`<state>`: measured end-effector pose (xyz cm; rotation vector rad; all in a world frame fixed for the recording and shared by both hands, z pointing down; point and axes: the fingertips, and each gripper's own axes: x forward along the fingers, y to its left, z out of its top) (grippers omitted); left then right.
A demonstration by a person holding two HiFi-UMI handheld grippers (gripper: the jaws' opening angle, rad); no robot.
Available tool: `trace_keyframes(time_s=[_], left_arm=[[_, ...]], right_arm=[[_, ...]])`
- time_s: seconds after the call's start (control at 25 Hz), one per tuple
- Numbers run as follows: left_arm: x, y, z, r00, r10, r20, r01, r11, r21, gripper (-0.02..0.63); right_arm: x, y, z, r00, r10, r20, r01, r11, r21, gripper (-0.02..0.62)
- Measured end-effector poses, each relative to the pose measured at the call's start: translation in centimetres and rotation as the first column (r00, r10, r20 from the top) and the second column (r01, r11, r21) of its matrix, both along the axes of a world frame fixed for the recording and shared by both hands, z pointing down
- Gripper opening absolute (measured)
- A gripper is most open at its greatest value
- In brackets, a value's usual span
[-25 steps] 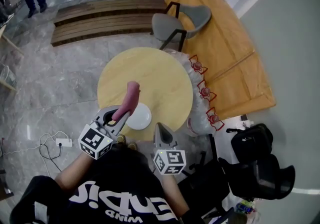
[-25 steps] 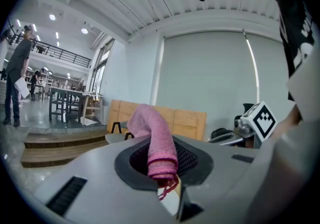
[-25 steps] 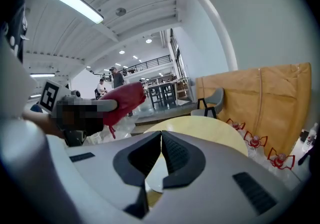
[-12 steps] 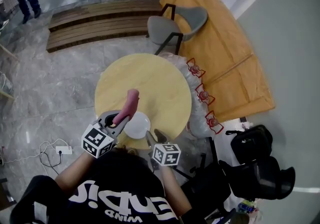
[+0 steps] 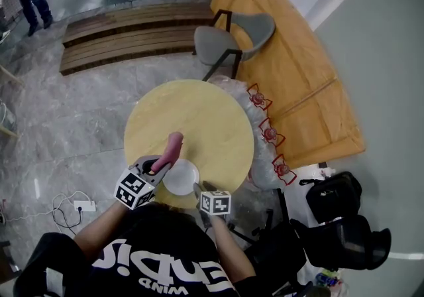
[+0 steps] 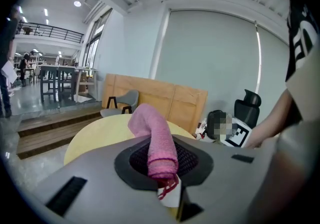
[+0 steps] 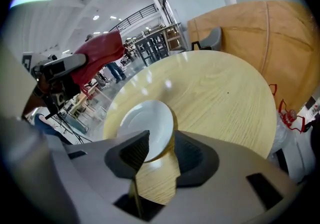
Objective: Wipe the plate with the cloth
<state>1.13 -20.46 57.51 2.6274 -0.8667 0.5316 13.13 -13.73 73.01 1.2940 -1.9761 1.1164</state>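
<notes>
A white plate [image 5: 181, 176] lies on the round yellow table [image 5: 199, 117] at its near edge. My left gripper [image 5: 158, 167] is shut on a rolled pink cloth [image 5: 169, 151], which juts out over the table just left of the plate. In the left gripper view the cloth [image 6: 152, 138] sticks out from between the pads of the left gripper [image 6: 162, 165]. My right gripper [image 5: 199, 190] hovers at the plate's near right rim. Its jaws have just been opening and stand apart around the plate's [image 7: 145, 128] near edge without pressing it; the right gripper [image 7: 159, 140] holds nothing.
A grey chair [image 5: 233, 32] stands beyond the table. Tan wooden boards [image 5: 298, 70] lie to the right, with clear bags with red handles [image 5: 268, 131] beside the table. Black bags [image 5: 339, 213] sit at lower right. A power strip [image 5: 84, 206] lies on the floor at left.
Both grippers have dropped toward the table. The right gripper's jaws went from shut to open and now reach the plate's near rim. The cloth moved down with the left gripper.
</notes>
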Motion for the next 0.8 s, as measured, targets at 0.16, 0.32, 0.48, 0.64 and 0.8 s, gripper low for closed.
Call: trace_keyframes(time_s=[0.16,0.32,0.48,0.64,0.8], left_arm=[[-0.2,-0.7,1.9,1.0,0.003,0.027,-0.001,0.999,-0.046,0.052],[-0.6,-1.3,4.3,0.999,-0.003,0.054,0.008,0.996,-0.094,0.052],[-0.5,-0.7,7.1,0.989,0.045,0.144,-0.021,0.986,-0.164,0.052],[-1.0,0.8,10.8,0.943,0.136,0.304,-0.043,0.954,-0.296,0.052],[-0.7,1.6,13.0,0.91,0.205,0.361,-0.08,0.94,-0.332,0.052]], right_arm=[[-0.3,-0.6,1.0,1.0,0.003,0.019,-0.002,0.999,-0.033,0.158],[-0.5,-0.5,2.4,1.0,-0.004,0.014,0.005,0.997,-0.077,0.158],[-0.8,-0.3,3.2,1.0,-0.008,0.005,0.008,0.994,-0.108,0.156],[-0.5,-0.3,3.5,1.0,-0.021,-0.021,0.019,0.994,-0.111,0.132],[-0.4,-0.4,3.5,1.0,-0.019,-0.008,0.018,0.994,-0.109,0.119]])
